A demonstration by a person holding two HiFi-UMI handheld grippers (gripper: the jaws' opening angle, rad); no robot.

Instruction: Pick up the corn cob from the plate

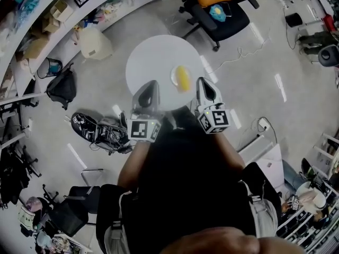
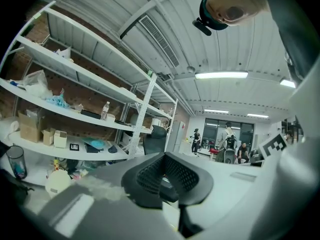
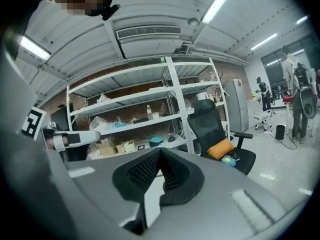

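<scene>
Near the front right edge of the round white surface (image 1: pixel 151 57), the yellow corn cob (image 1: pixel 183 78) lies on a small round pale plate (image 1: pixel 173 76). At that same front edge the left tool (image 1: pixel 152 84) is left of the plate and the right tool (image 1: pixel 202 81) is just right of it, so the cob lies between them, and neither touches it. Each tool's own view shows its black ribbed pads (image 2: pixel 150 171) pressed together with nothing between them, pointing toward white metal shelves (image 2: pixel 75 114) and a black office chair (image 3: pixel 215 129).
</scene>
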